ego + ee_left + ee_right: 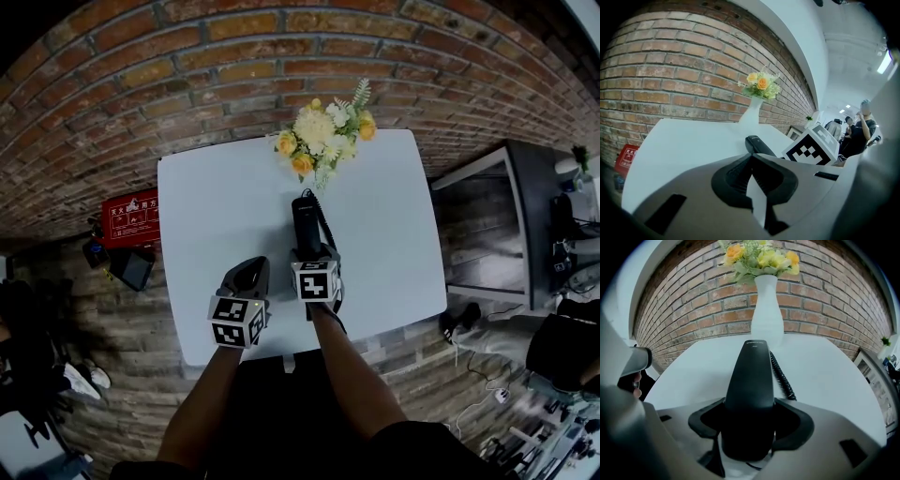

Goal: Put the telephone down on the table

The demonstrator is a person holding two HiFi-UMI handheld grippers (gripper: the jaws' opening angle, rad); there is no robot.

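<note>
A black telephone handset (305, 223) lies lengthwise over the white table (216, 206), its far end pointing at the flower vase. My right gripper (314, 255) is shut on its near end, and in the right gripper view the pads press both sides of the handset (751, 376). Its coiled cord (783, 373) trails along the right side. I cannot tell whether the handset touches the tabletop. My left gripper (248, 274) hangs just left of the right one, shut with nothing in it. In the left gripper view the handset's tip (757, 144) shows beyond the left gripper (752, 161).
A white vase of yellow and white flowers (323, 136) stands at the table's far edge, straight ahead of the handset. A brick wall runs behind the table. A red box (129, 217) sits on the floor at left, a dark cabinet (525, 216) at right.
</note>
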